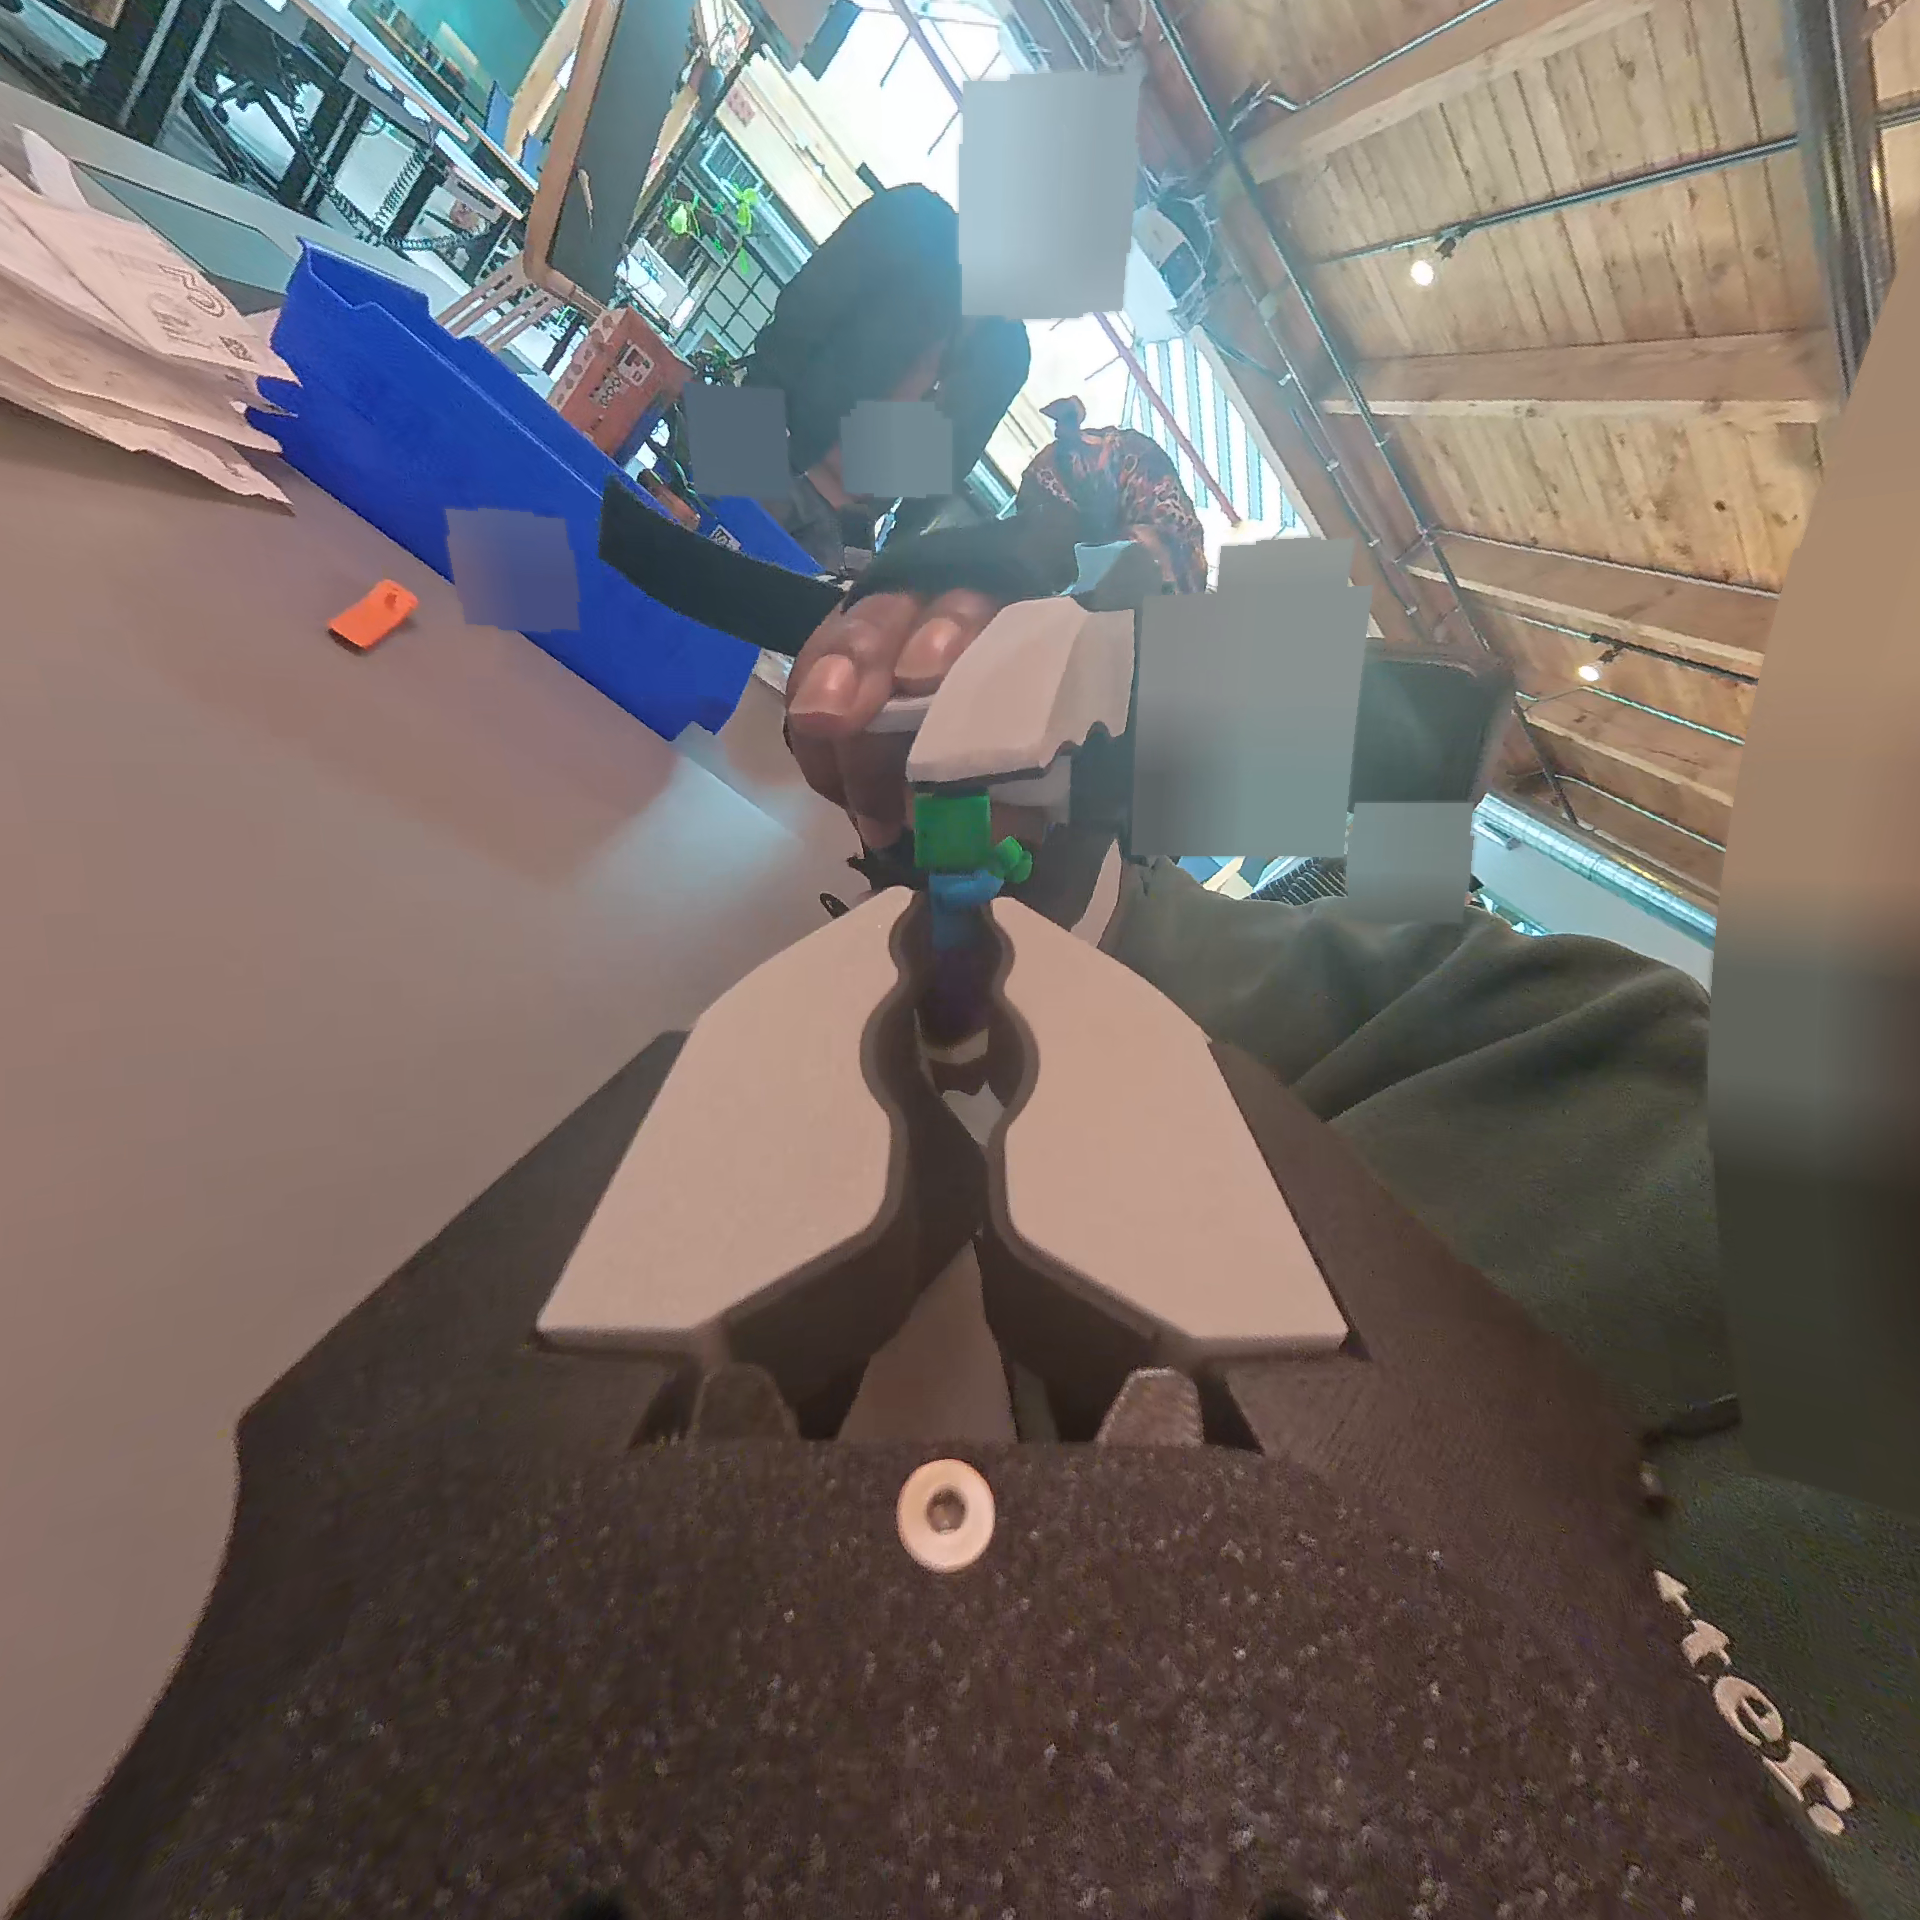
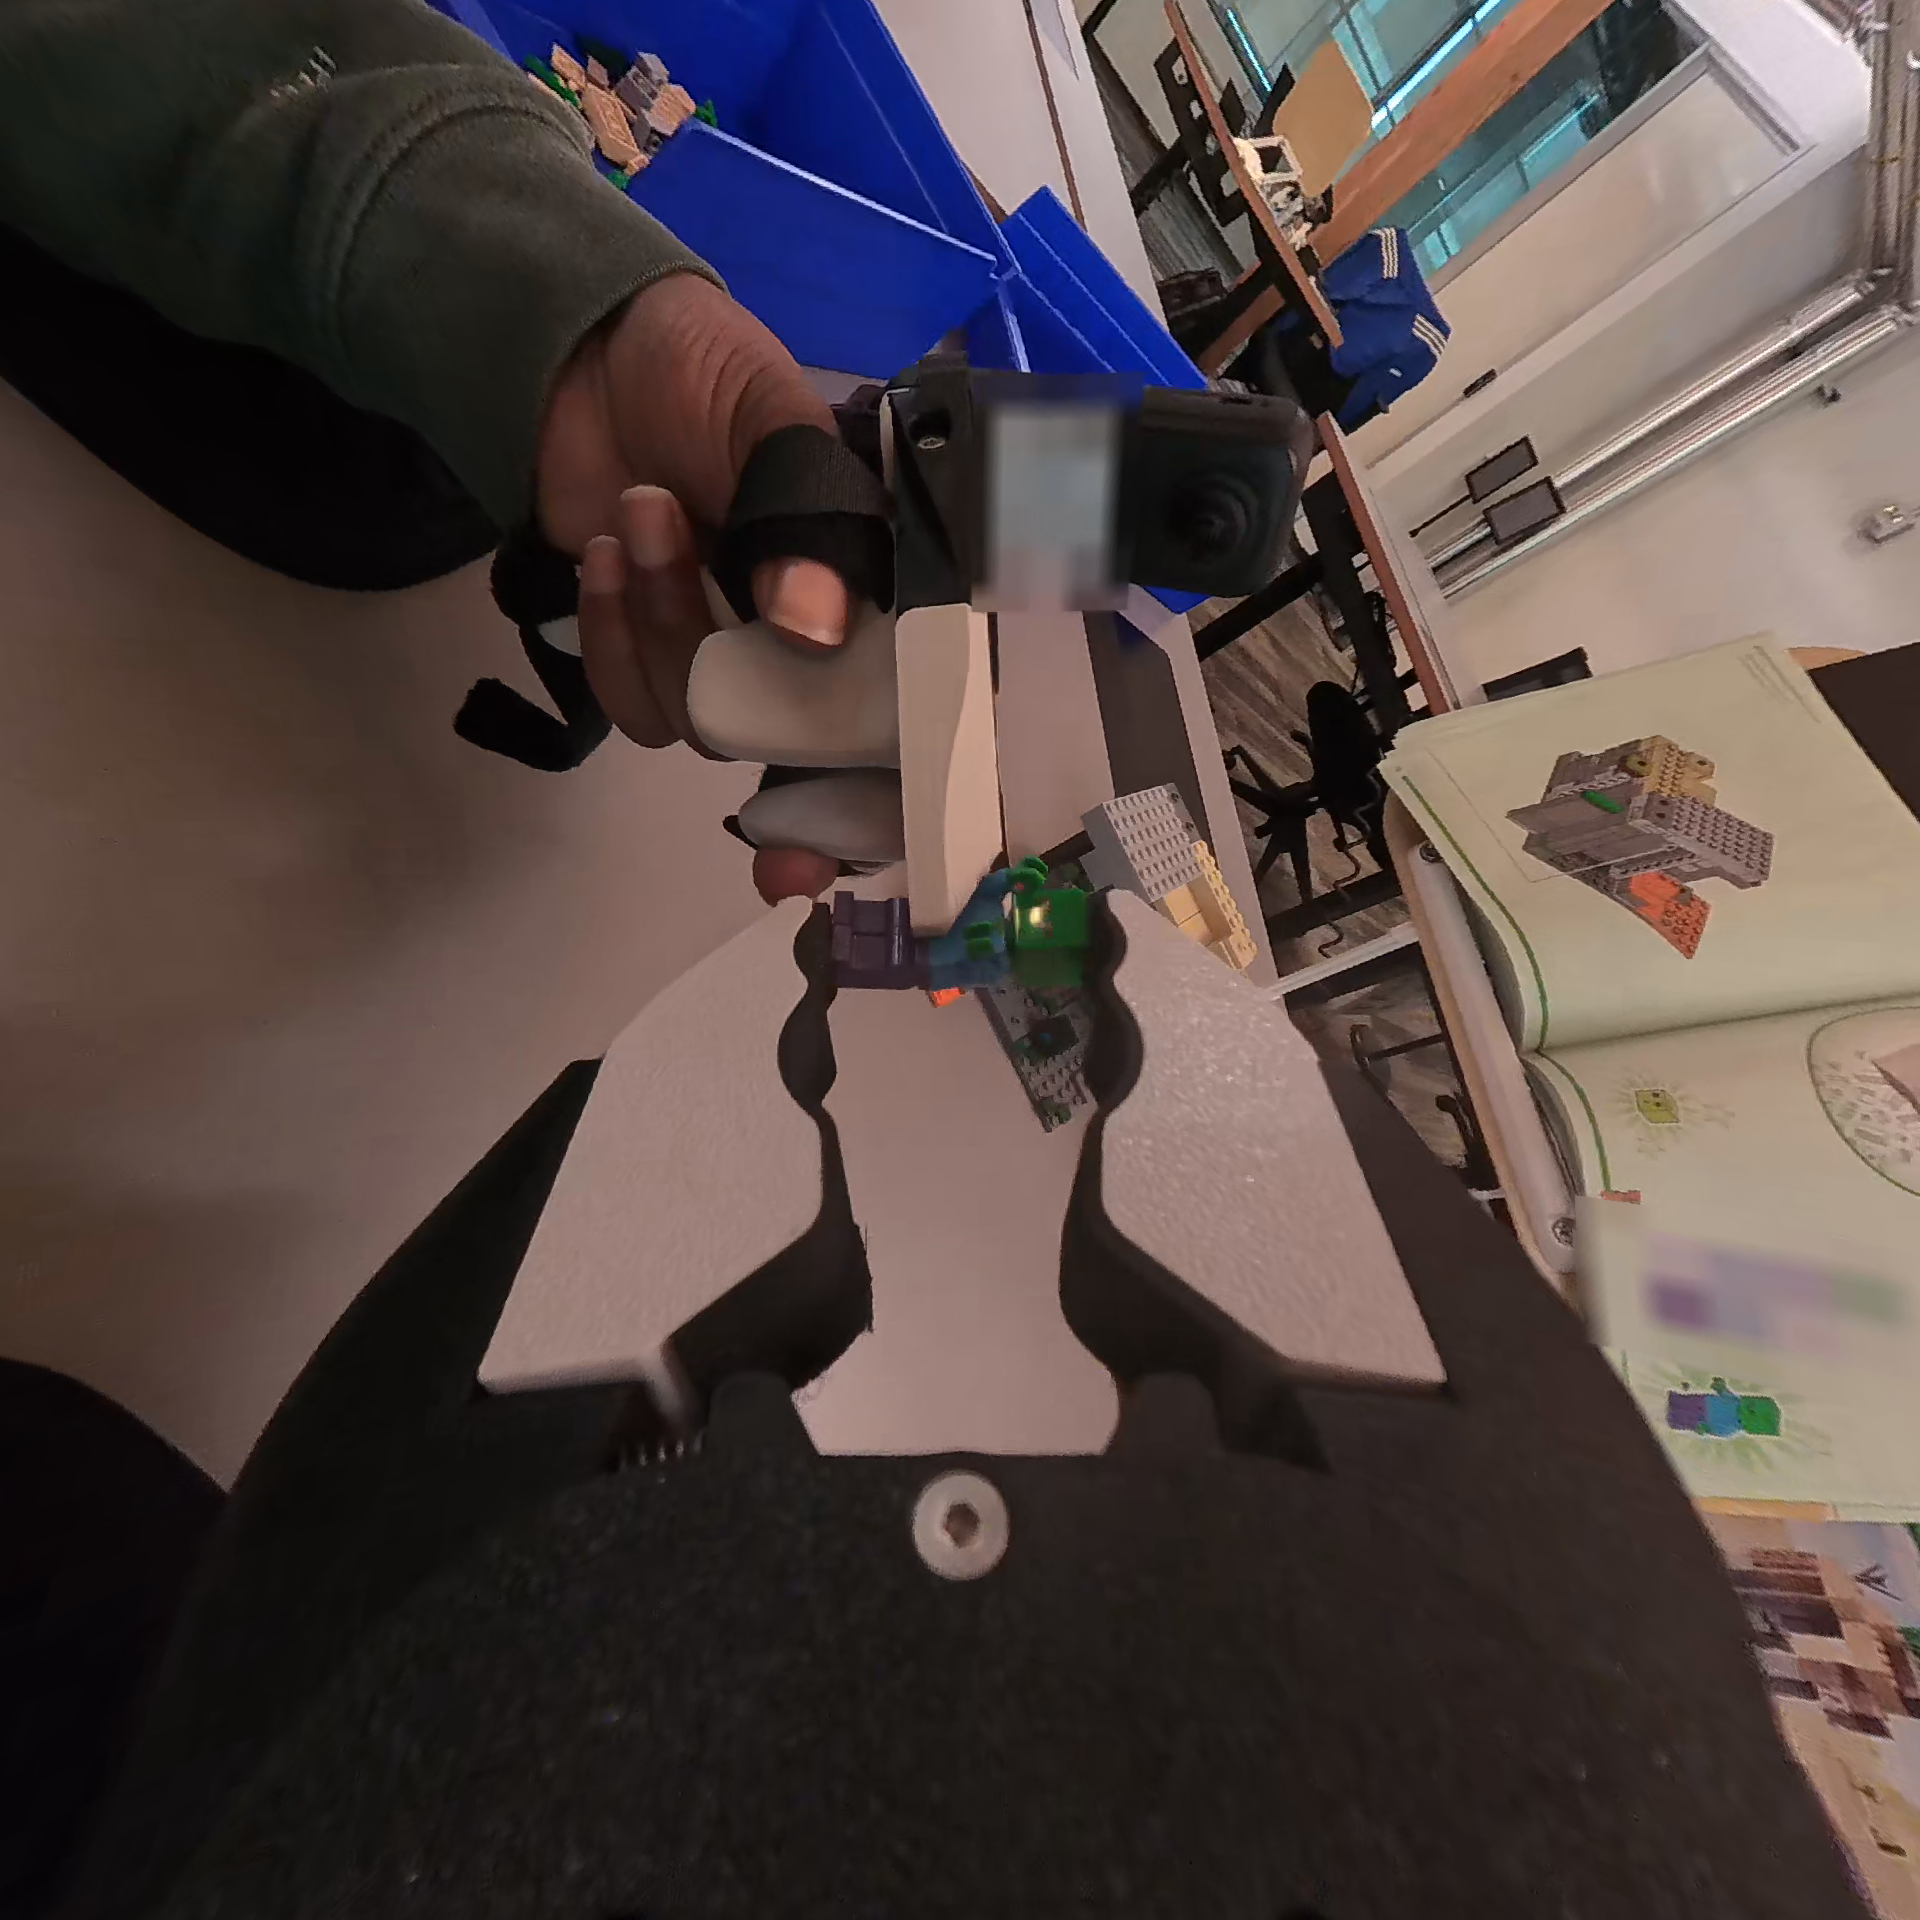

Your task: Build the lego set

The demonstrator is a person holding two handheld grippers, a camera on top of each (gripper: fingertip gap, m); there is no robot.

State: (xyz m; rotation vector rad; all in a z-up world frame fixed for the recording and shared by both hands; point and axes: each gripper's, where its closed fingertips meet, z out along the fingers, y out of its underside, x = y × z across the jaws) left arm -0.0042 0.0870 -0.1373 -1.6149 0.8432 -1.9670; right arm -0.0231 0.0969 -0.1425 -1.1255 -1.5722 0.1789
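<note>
left tool point(image 1: 951, 925) – clamped narrow on the toy brick figure point(image 1: 954, 883), green head, blue torso, purple legs, lifted off the surface point(image 1: 312, 831) | right tool point(image 2: 961, 935) – wide, fingertips either side of the figure | nearby – blue bin point(image 1: 468, 436), instruction booklet point(image 2: 1662, 935)

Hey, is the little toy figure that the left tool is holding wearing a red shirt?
No. The toy figure clamped in the left tool has a blue torso, a green blocky head and dark purple legs.
</note>
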